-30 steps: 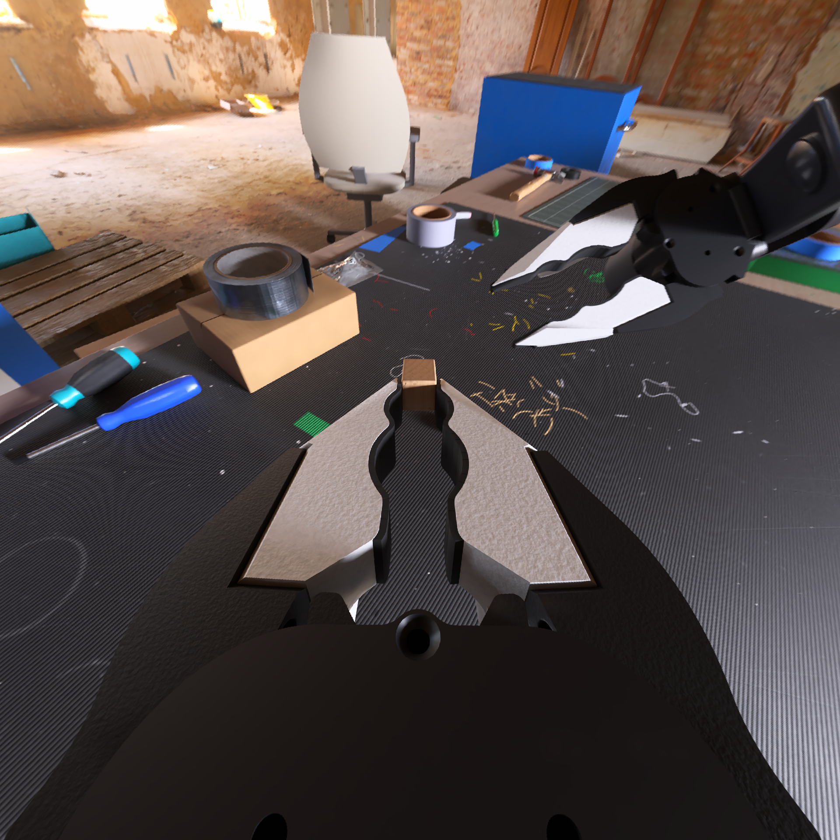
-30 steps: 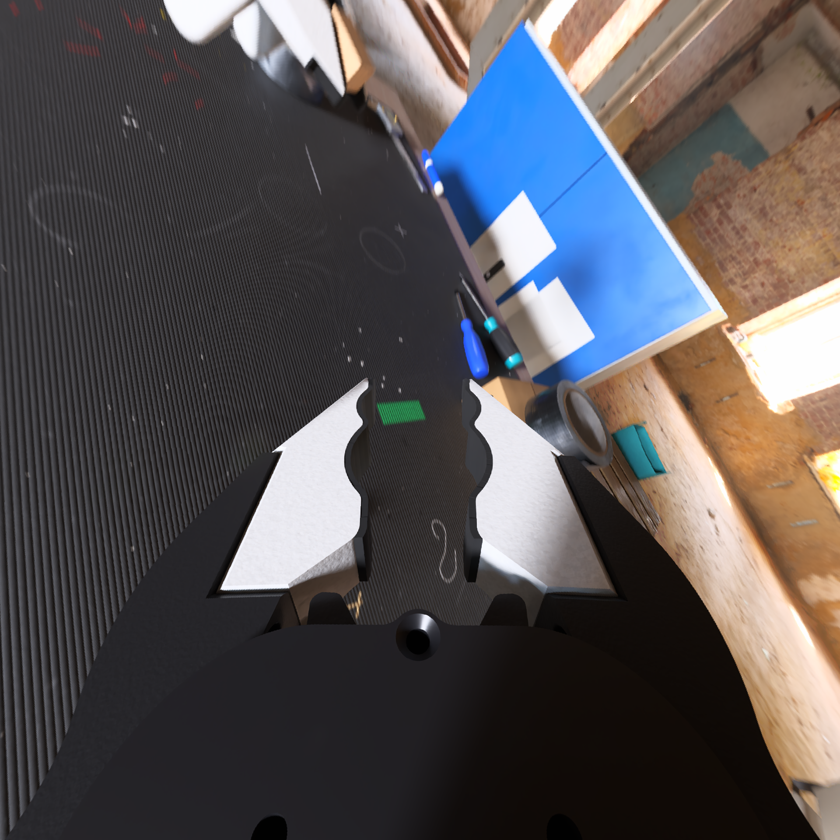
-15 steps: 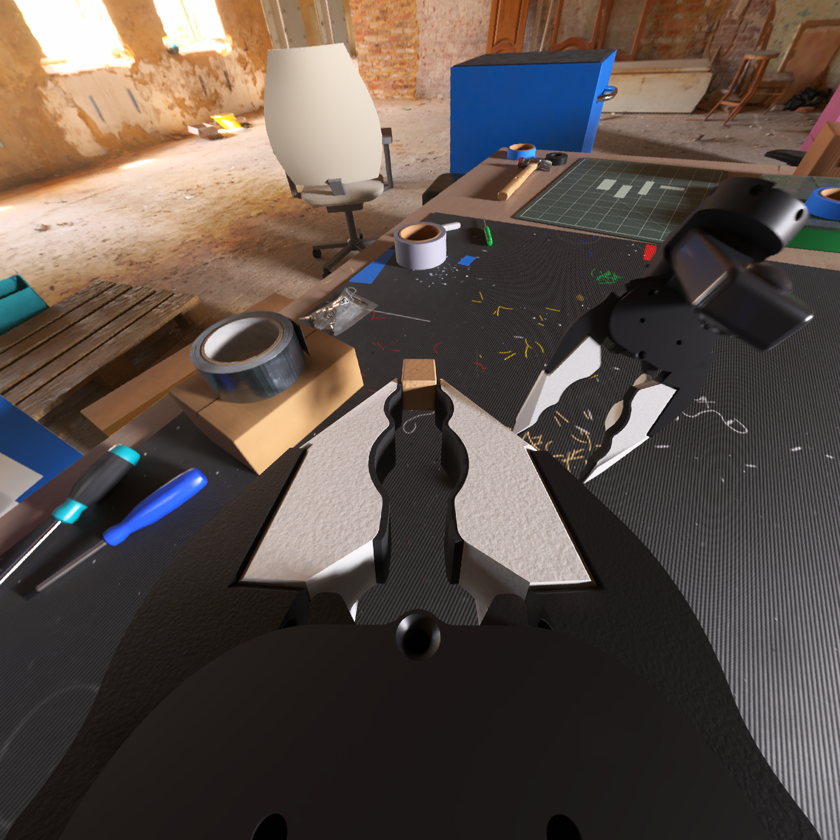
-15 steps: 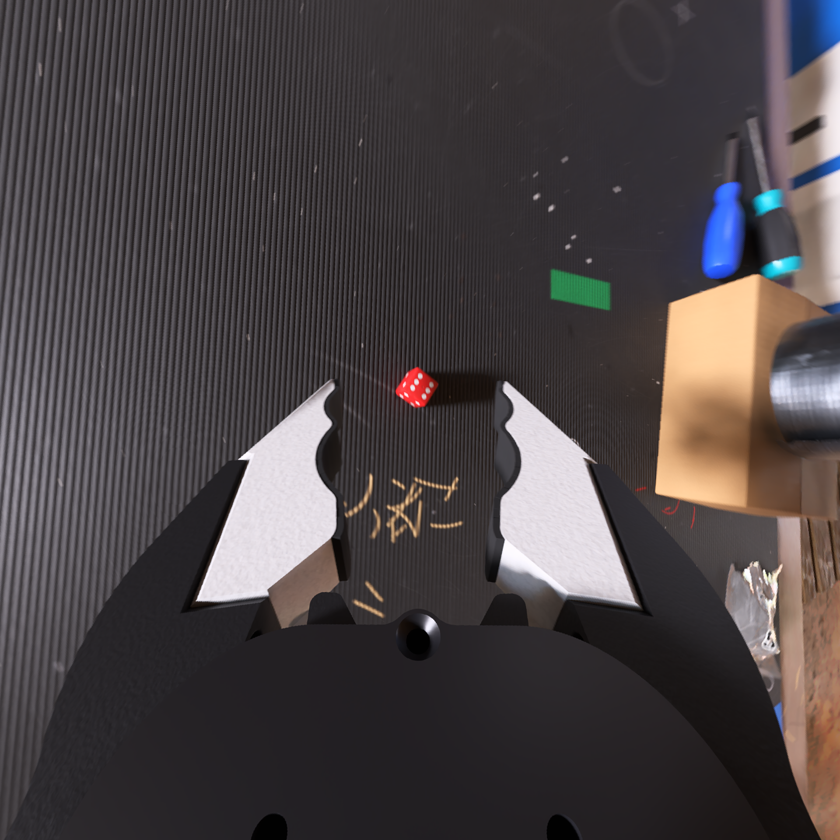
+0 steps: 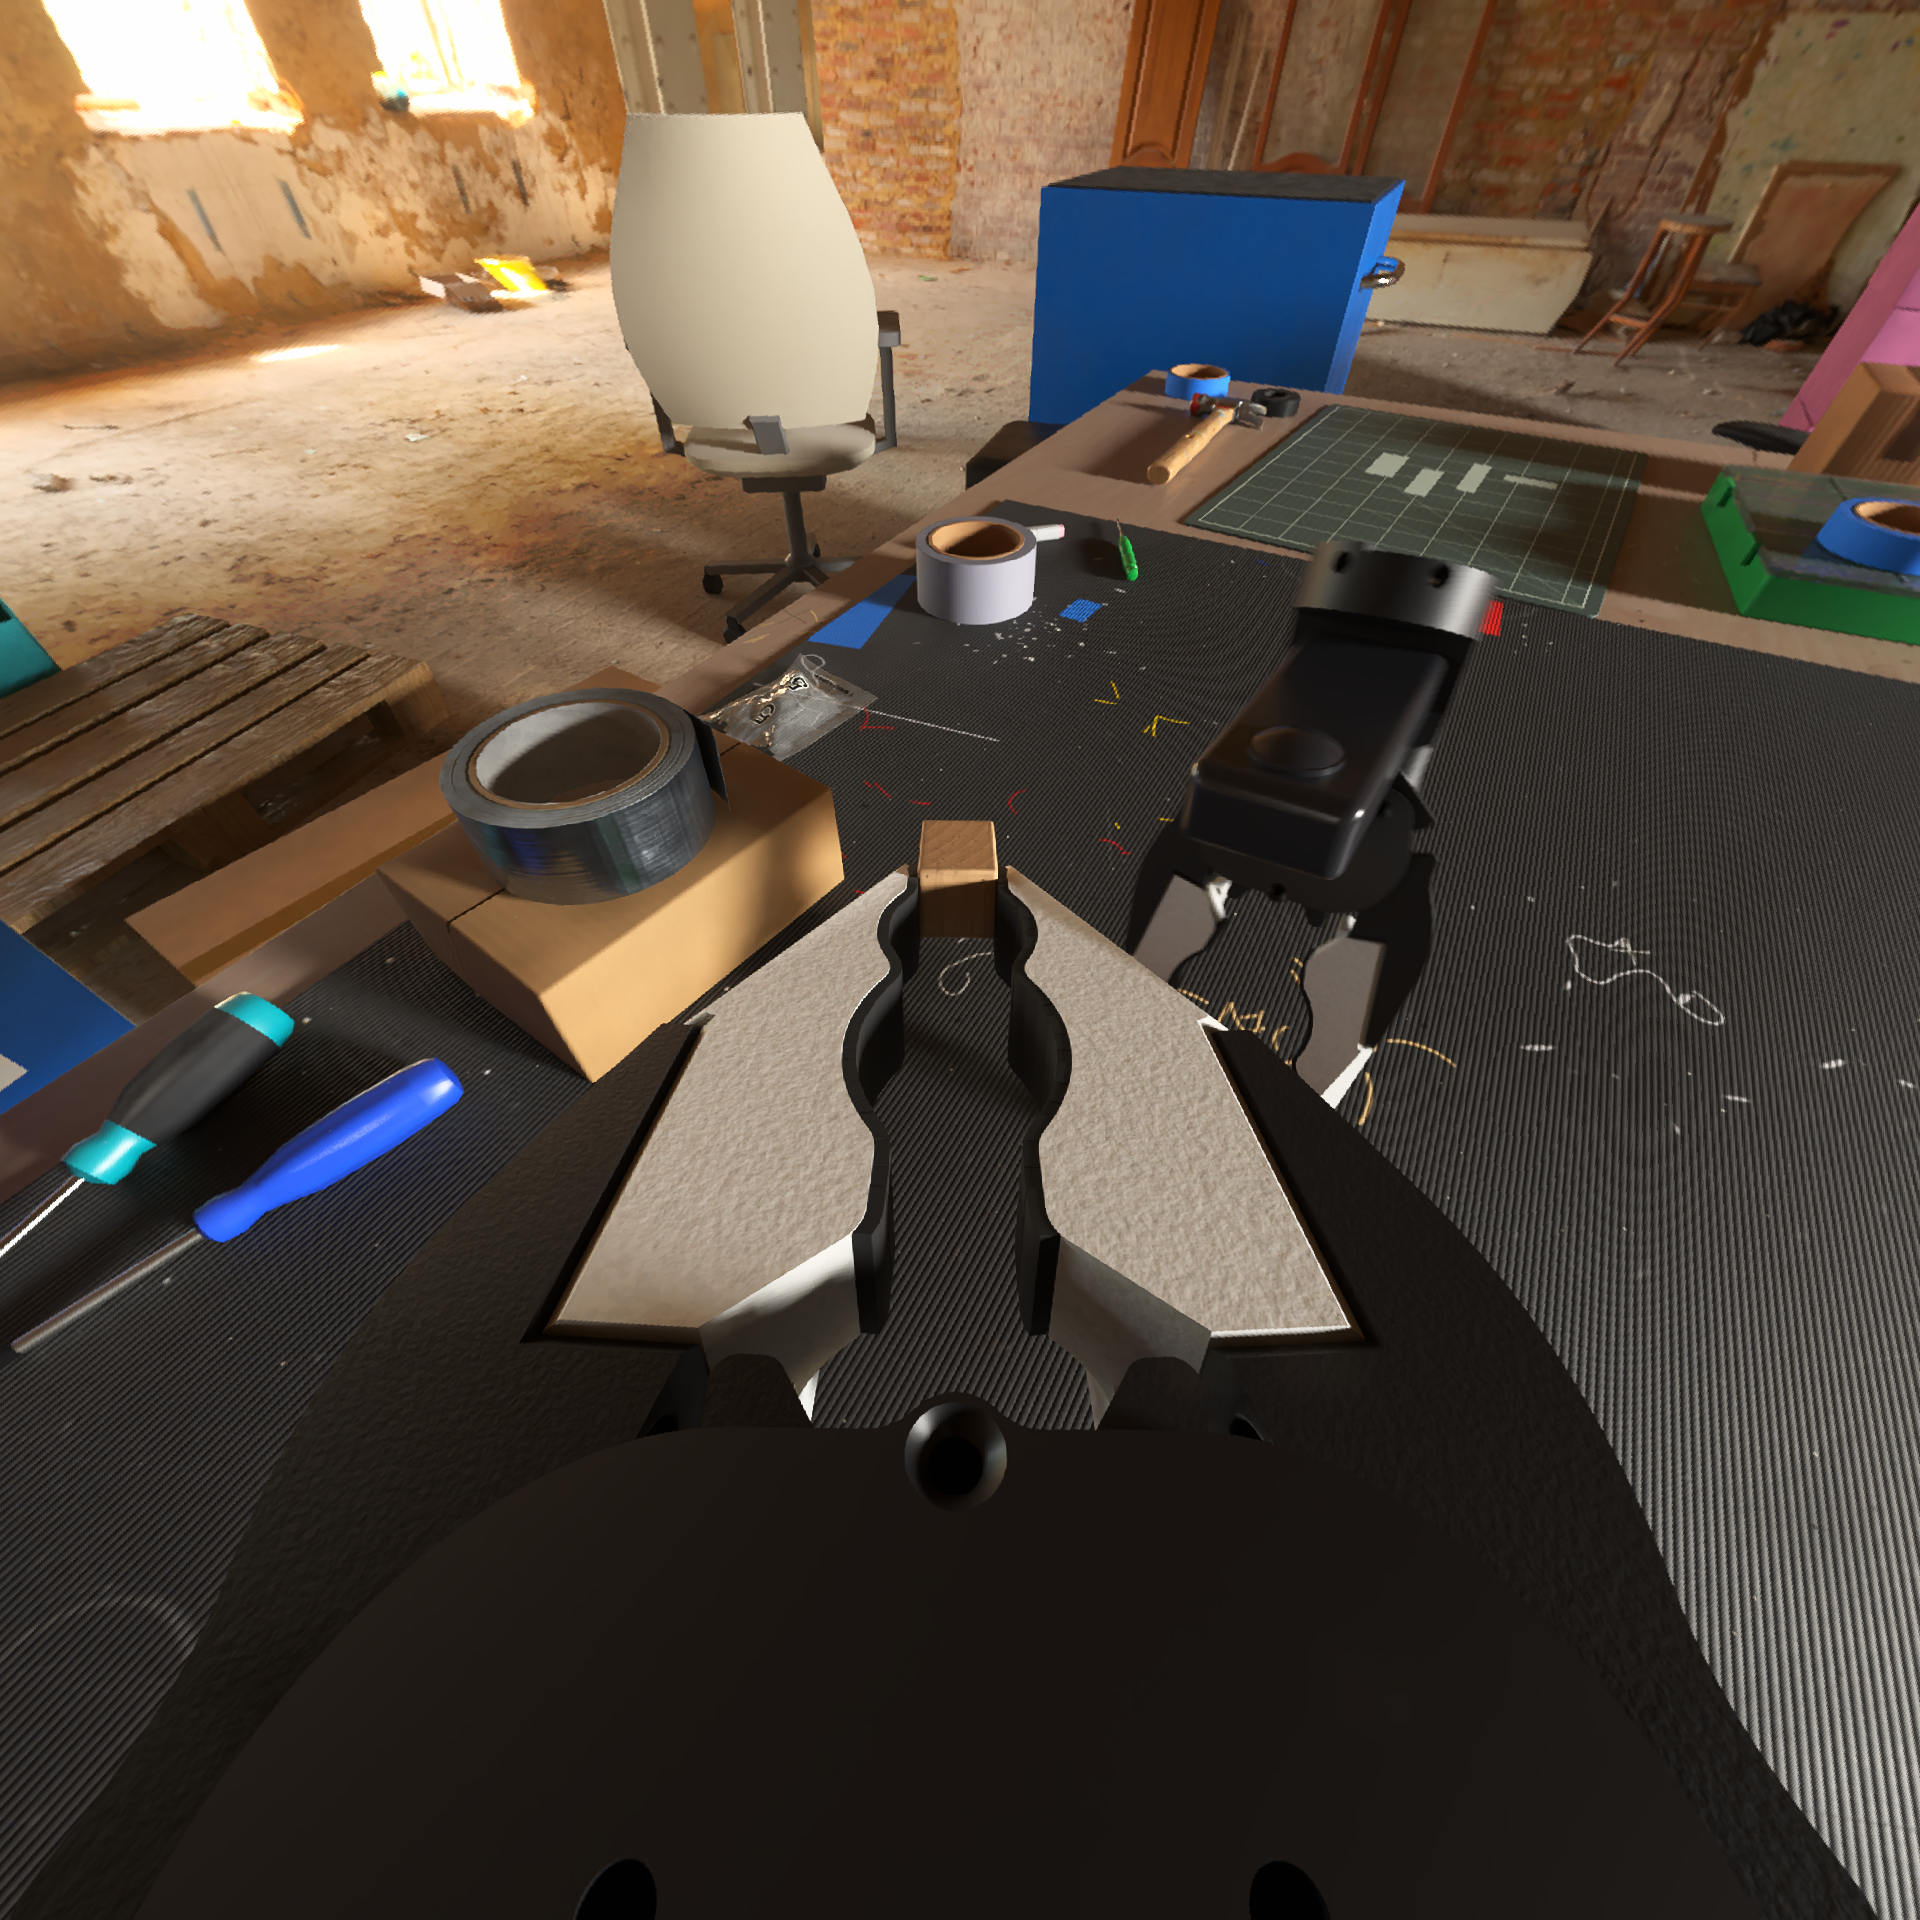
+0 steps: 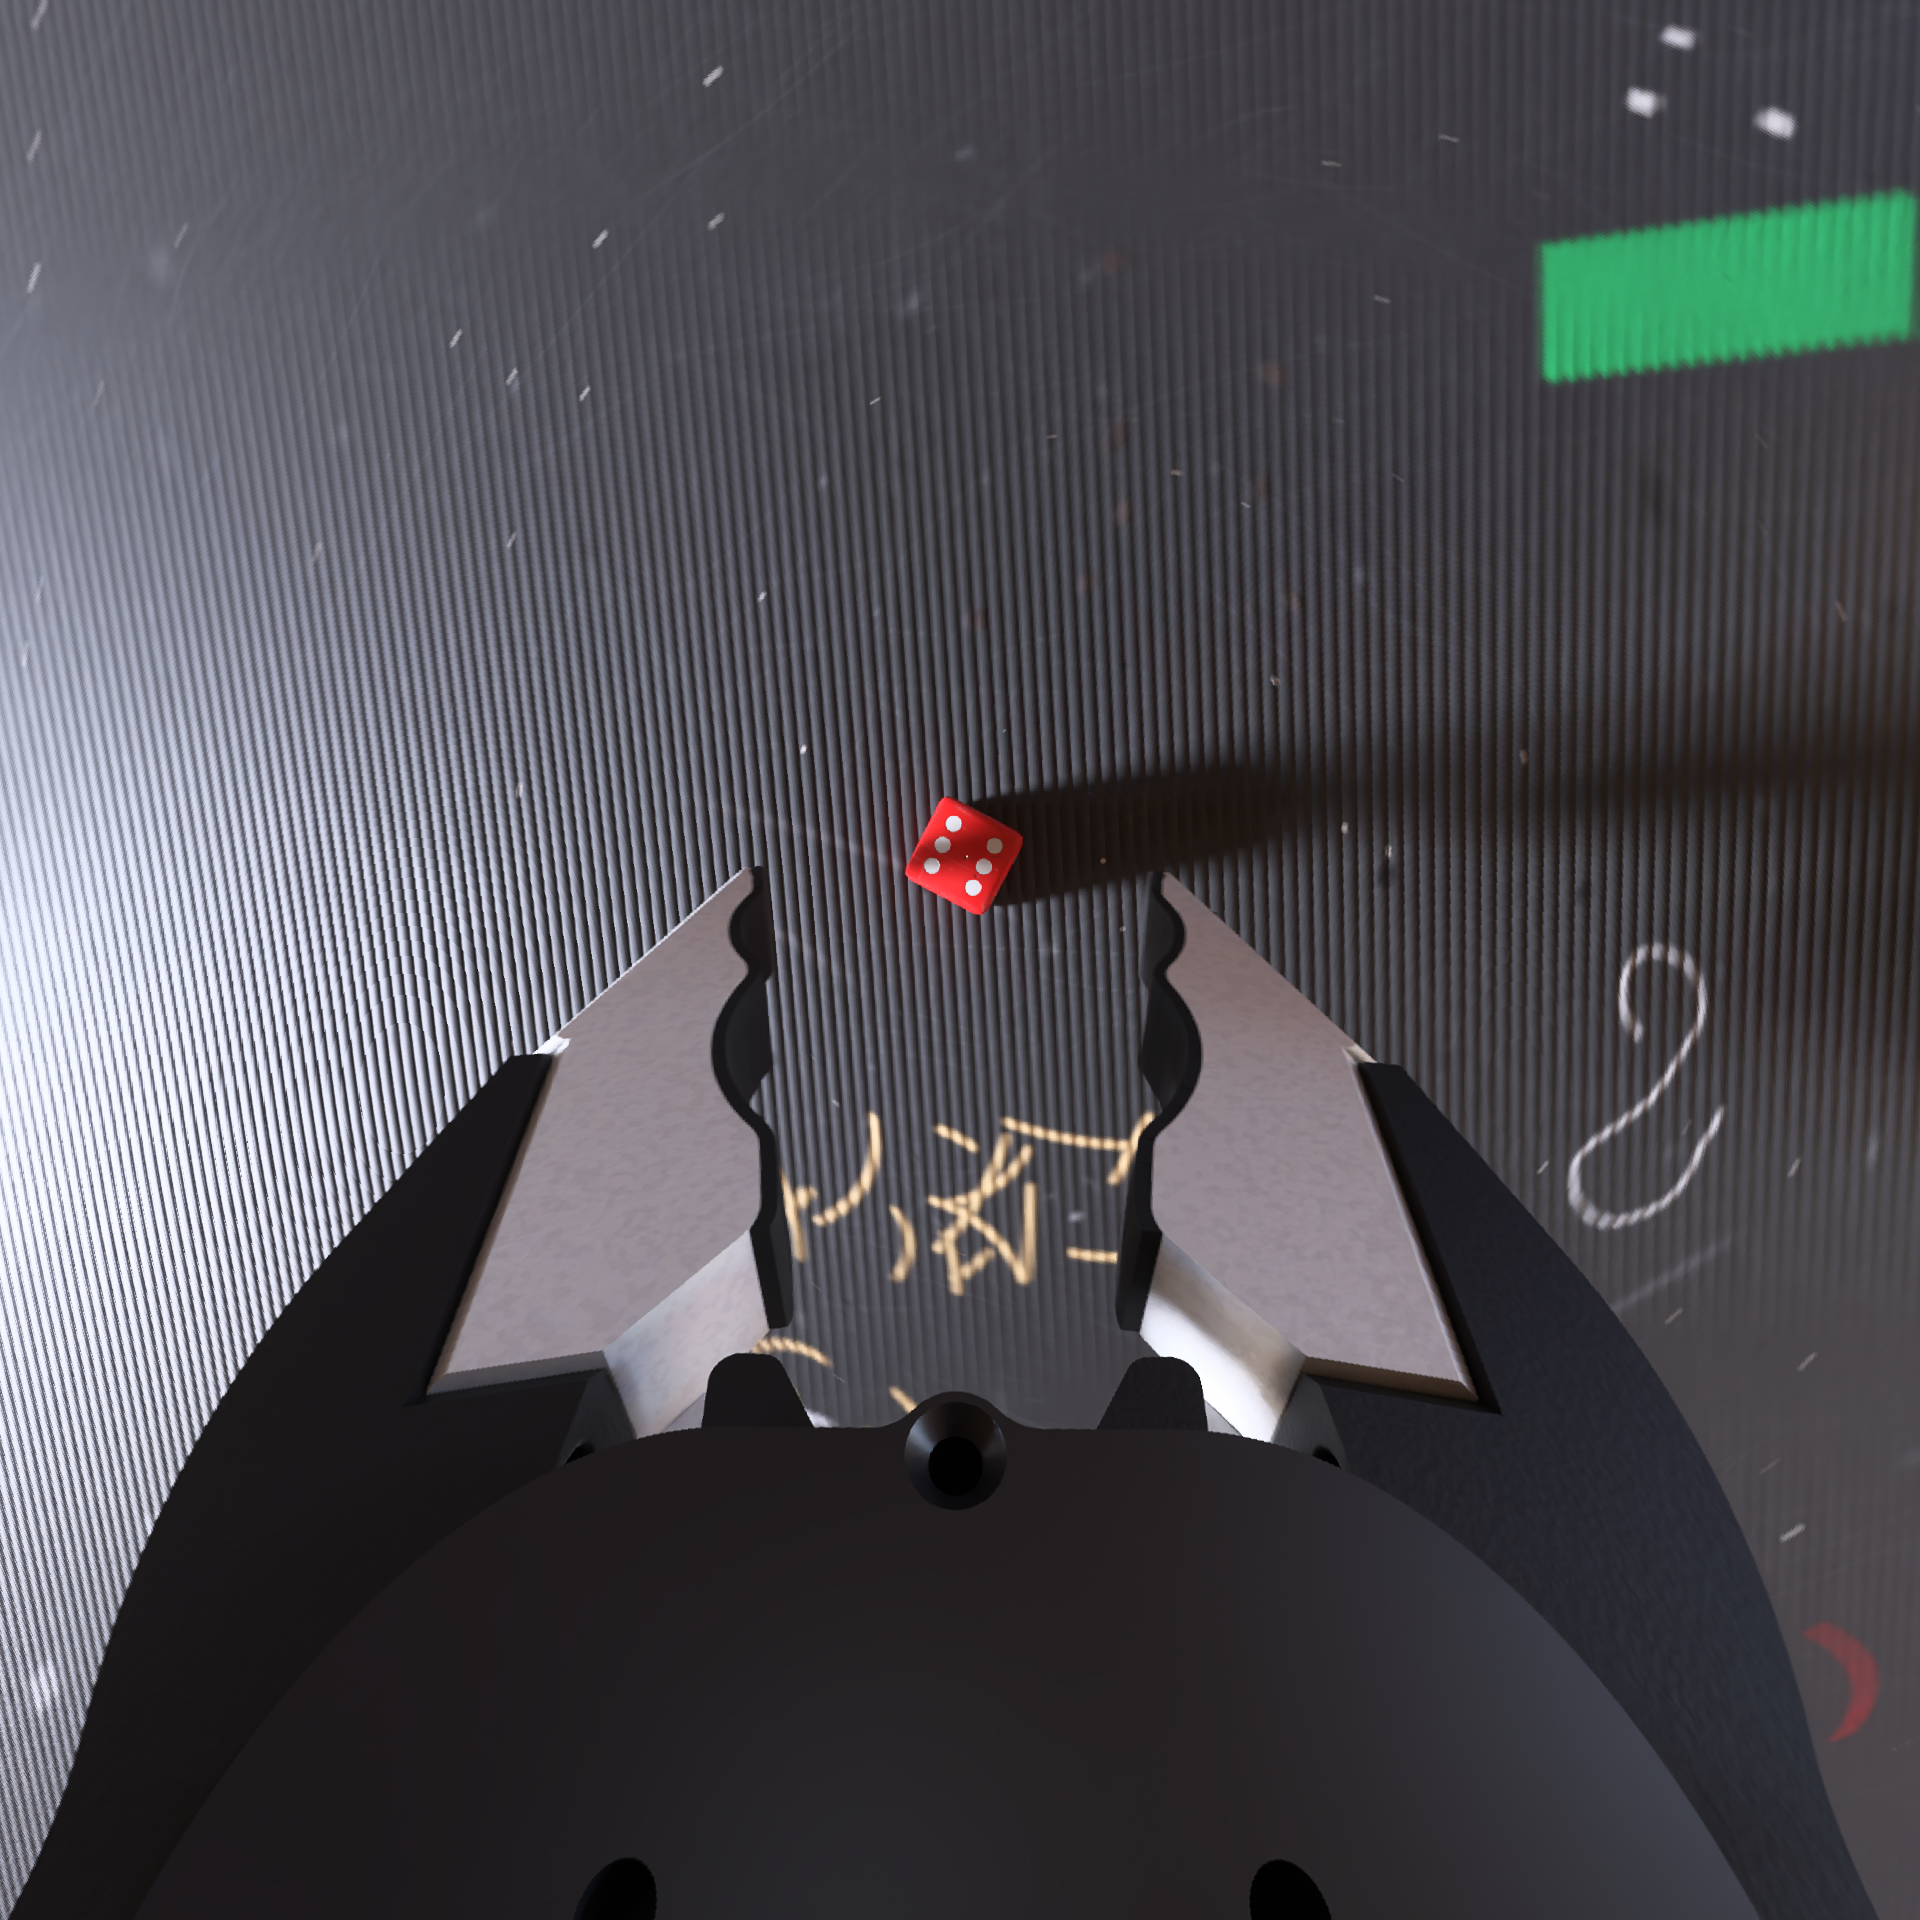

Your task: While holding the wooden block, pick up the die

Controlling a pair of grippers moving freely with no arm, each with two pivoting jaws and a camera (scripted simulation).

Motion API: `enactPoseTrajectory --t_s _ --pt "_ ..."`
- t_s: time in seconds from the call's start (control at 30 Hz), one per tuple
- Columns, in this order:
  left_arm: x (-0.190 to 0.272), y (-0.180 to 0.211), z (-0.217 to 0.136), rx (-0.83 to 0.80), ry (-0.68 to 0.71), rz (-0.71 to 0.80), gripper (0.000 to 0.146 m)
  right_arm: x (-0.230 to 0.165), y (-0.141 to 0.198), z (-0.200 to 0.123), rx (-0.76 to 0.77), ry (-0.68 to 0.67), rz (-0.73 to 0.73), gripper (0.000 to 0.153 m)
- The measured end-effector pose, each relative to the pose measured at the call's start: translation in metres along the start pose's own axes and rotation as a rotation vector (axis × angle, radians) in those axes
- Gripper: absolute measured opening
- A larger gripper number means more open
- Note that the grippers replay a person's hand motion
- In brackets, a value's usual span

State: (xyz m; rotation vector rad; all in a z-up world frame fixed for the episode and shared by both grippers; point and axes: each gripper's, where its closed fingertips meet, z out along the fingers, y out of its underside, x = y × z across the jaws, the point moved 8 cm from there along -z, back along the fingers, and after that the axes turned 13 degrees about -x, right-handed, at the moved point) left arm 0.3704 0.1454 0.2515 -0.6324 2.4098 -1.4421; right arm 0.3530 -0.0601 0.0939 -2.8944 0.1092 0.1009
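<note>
My left gripper point(image 5: 958, 883) is shut on a small wooden block point(image 5: 957, 878), held at the fingertips above the dark mat. My right gripper point(image 6: 956, 883) is open, pointing down at the mat. A small red die point(image 6: 963, 855) with white pips lies on the mat just ahead of and between the right fingertips, not touched. In the left wrist view the right gripper point(image 5: 1262, 1013) shows to the right, tips down near the mat; the die is hidden there.
A cardboard box point(image 5: 623, 935) with a dark tape roll point(image 5: 582, 795) stands left of the block. Two screwdrivers point(image 5: 260, 1143) lie at the left edge. A white tape roll point(image 5: 975, 569), a hammer point(image 5: 1195, 436) and a cutting mat point(image 5: 1423, 499) lie farther back. A green patch point(image 6: 1725, 286) marks the mat.
The right gripper has turned to point down and dropped closer to the mat, so the die now lies just off its open fingertips. The left gripper still holds the block.
</note>
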Motion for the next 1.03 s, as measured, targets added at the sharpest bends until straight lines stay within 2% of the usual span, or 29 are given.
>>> enactPoseTrajectory --t_s 0.07,0.17,0.27,0.33,0.47,0.6,0.73,1.03 --pt "-0.002 0.001 -0.001 0.006 0.000 -0.008 0.013 -0.010 0.004 0.004 0.062 0.046 0.130 0.059" --pt "-0.003 0.000 -0.002 0.018 0.003 -0.014 0.012 -0.023 0.008 0.014 0.128 0.175 0.248 0.051" --pt "0.000 -0.001 -0.003 0.029 0.009 -0.016 0.012 -0.027 0.010 0.021 0.255 0.230 0.348 0.040" --pt "0.003 -0.002 -0.004 0.033 0.008 -0.011 0.013 -0.028 0.012 0.025 0.329 0.266 0.365 0.031" --pt "0.006 -0.004 -0.006 0.033 -0.002 0.000 0.012 -0.025 0.013 0.025 0.335 0.275 0.412 0.019" --pt "0.005 -0.002 -0.004 0.027 -0.007 -0.003 0.013 -0.017 0.014 0.015 0.423 0.235 0.479 0.019" --pt "0.006 0.000 0.002 0.016 0.003 -0.006 0.012 -0.004 0.010 -0.009 0.492 0.221 0.521 0.018" --pt "0.010 0.015 0.027 -0.064 0.016 -0.001 0.012 0.009 0.006 -0.040 0.719 0.265 0.631 0.019"
